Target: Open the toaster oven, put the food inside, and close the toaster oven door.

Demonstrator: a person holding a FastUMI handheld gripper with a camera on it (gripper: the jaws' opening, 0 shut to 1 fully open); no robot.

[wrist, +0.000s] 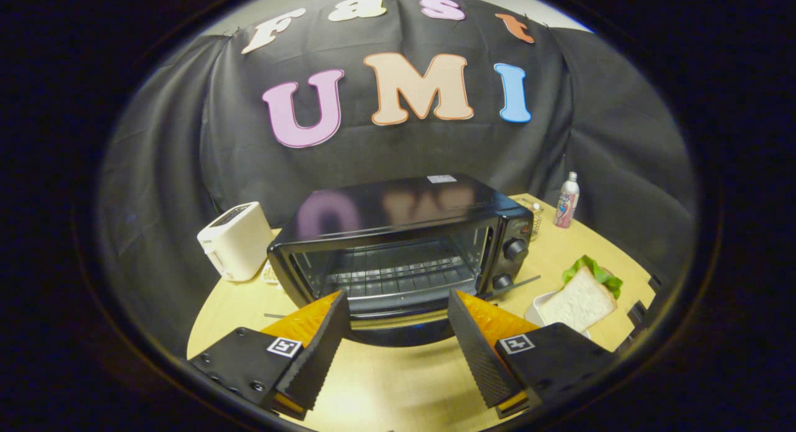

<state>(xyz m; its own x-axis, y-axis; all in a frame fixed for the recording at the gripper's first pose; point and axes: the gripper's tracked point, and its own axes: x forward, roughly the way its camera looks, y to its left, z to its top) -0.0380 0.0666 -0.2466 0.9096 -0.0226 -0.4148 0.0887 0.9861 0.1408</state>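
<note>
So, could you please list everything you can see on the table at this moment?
toaster oven: one, black, mid-table just beyond the fingers, door open, wire rack bare
toaster: one, white, left of the oven
sandwich: one, white bread with green lettuce, on a white plate right of the oven
bottle: one, white with a coloured label, behind the oven's right side
table: one, light wood
gripper: one, fingers open, holding nothing, tips at the lowered door

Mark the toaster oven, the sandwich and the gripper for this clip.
toaster oven [398,267]: gripper view, on its wire rack inside.
sandwich [578,301]: gripper view, on the top bread slice.
gripper [398,298]: gripper view, midway between its open fingertips.
</note>
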